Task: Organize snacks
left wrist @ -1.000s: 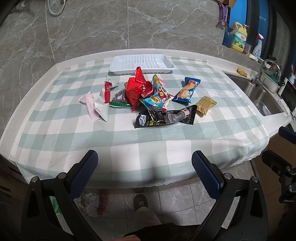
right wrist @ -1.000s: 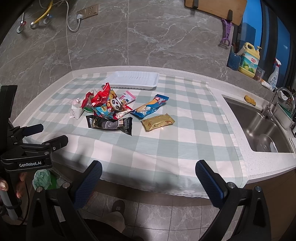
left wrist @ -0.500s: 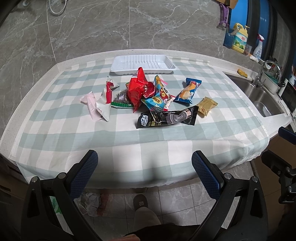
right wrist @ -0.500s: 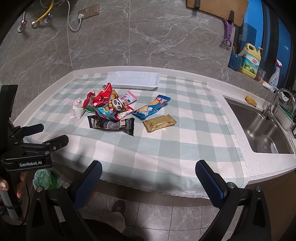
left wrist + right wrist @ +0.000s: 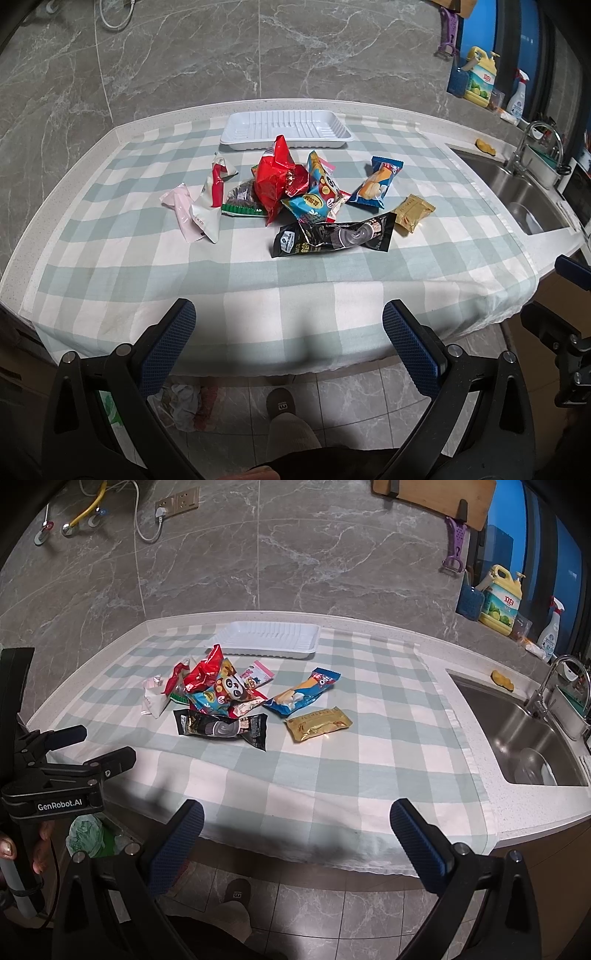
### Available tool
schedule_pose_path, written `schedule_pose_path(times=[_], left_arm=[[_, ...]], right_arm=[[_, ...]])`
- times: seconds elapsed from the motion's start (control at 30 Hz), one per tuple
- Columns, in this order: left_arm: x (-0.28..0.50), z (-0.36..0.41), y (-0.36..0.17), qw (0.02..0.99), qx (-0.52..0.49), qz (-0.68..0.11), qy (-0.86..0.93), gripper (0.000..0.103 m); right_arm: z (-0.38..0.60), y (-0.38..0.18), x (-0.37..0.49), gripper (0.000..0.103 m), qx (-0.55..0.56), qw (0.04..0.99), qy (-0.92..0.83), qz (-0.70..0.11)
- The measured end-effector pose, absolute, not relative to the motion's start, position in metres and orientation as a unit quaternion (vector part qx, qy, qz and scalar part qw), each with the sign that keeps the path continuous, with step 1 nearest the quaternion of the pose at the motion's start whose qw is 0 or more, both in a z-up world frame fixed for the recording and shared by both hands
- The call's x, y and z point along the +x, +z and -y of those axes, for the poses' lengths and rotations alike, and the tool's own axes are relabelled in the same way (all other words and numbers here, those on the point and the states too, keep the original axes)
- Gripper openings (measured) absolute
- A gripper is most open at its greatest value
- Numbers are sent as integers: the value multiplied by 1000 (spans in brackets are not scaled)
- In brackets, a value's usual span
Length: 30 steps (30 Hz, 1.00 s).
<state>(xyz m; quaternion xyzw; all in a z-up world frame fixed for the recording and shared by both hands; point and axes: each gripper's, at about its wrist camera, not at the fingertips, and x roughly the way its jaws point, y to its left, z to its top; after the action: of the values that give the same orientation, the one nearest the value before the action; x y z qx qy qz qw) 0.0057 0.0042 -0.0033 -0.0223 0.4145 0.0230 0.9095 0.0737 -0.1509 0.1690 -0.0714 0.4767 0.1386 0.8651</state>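
Left gripper (image 5: pixel 288 332) released, right gripper (image 5: pixel 295 830) released, both empty, pile of colourful snack packets (image 5: pixel 295 199) on checked cloth (image 5: pixel 258 280), white plastic tray (image 5: pixel 286 129) behind.

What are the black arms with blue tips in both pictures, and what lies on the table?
They are two hand-held grippers, one in each of a person's hands, each carrying a camera. One picture looks along the left gripper, the other along the right gripper. Both are open and hold nothing. On the checked tablecloth lies a pile of snack packets, among them a red bag, a black wrapper and a gold packet. Behind them stands a white tray with no snacks in it.
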Motion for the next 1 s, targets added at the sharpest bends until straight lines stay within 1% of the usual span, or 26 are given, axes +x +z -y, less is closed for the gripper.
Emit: schedule_pose_path(times=[0.5, 0.77, 1.0], left_arm=[[16, -10, -5, 906, -27, -420, 39, 103], [32, -20, -11, 902, -32, -428, 49, 103], [62, -38, -16, 896, -42, -438, 55, 103]], right_arm=[[146, 160, 86, 103, -61, 860, 147, -485], [149, 148, 105, 103, -23, 846, 152, -511], [150, 130, 131, 103, 15, 829, 159, -536]])
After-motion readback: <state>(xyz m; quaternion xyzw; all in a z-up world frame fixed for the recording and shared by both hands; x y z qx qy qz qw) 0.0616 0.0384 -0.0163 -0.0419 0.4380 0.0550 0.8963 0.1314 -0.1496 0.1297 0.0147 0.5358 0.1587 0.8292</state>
